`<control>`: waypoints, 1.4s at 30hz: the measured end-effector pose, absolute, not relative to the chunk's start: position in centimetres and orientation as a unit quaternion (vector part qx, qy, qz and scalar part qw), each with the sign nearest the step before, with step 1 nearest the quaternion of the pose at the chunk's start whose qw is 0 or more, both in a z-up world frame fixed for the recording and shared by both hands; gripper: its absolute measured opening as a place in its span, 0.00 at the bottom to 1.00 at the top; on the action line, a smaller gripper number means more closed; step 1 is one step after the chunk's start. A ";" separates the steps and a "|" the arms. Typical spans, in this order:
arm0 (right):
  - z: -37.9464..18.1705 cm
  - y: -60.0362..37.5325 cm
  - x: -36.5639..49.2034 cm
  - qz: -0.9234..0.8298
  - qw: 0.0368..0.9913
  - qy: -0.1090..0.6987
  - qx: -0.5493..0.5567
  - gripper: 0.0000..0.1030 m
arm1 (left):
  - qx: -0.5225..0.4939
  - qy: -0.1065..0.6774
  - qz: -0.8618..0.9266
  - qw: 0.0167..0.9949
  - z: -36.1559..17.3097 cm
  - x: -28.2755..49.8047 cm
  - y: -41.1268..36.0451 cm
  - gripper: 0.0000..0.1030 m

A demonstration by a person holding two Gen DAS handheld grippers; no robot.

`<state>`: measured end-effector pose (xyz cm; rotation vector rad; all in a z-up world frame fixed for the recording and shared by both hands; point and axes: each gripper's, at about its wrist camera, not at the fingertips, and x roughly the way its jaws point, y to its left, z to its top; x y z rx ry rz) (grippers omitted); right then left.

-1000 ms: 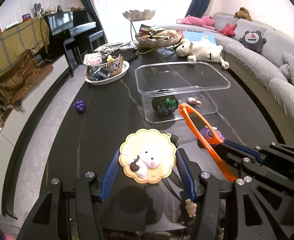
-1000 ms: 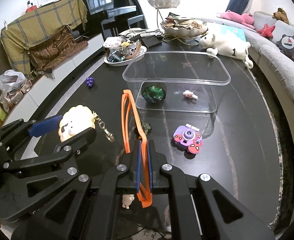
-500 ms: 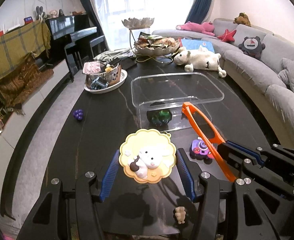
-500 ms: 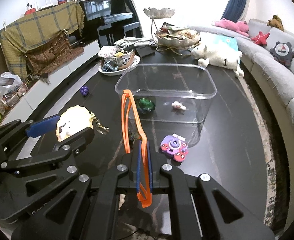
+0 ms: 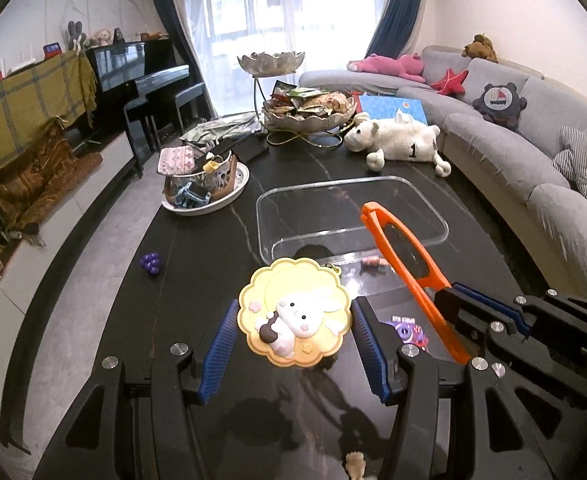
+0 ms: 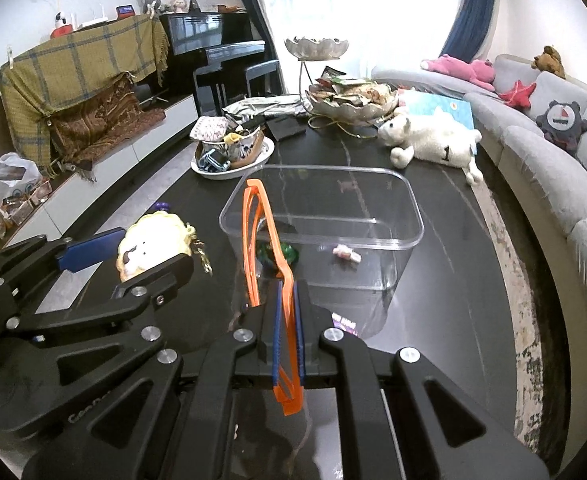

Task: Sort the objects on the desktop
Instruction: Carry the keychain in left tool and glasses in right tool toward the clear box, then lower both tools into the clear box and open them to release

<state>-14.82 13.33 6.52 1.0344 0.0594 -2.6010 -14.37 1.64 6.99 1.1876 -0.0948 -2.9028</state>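
Observation:
My left gripper (image 5: 295, 309) is shut on a yellow flower-shaped bunny charm (image 5: 295, 316), held above the black table with its chain hanging behind. To its right, my right gripper (image 6: 288, 292) is shut on the arm of orange glasses (image 6: 259, 224), whose front reaches over the near rim of a clear plastic box (image 6: 409, 208). Inside the box lie a green ball (image 6: 289, 254) and a small pink toy (image 6: 347, 253). A purple camera toy (image 5: 409, 330) sits on the table in front of the box, partly hidden by the fingers.
A purple grape-like piece (image 5: 151, 261) lies at the left. Behind the box stand a white plate with a cluttered bowl (image 5: 205, 184), a plush sheep (image 5: 401, 140) and a tiered snack stand (image 5: 309, 112). A small beige figure (image 5: 355, 464) lies near the front edge.
Both grippers have risen with the charm and the glasses still held. The table and box now sit lower and farther off, and the glasses' front reaches over the box's near rim.

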 end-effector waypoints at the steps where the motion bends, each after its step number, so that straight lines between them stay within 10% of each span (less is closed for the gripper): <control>1: 6.7 13.2 -15.0 -0.916 0.170 0.024 0.362 0.04 | 0.379 -0.030 -0.925 0.000 7.1 -14.8 1.6 0.51; 42: 4.4 13.6 -32.1 -0.896 0.175 0.060 0.404 0.04 | 0.447 -0.005 -0.894 -0.011 3.9 -31.8 2.1 0.51</control>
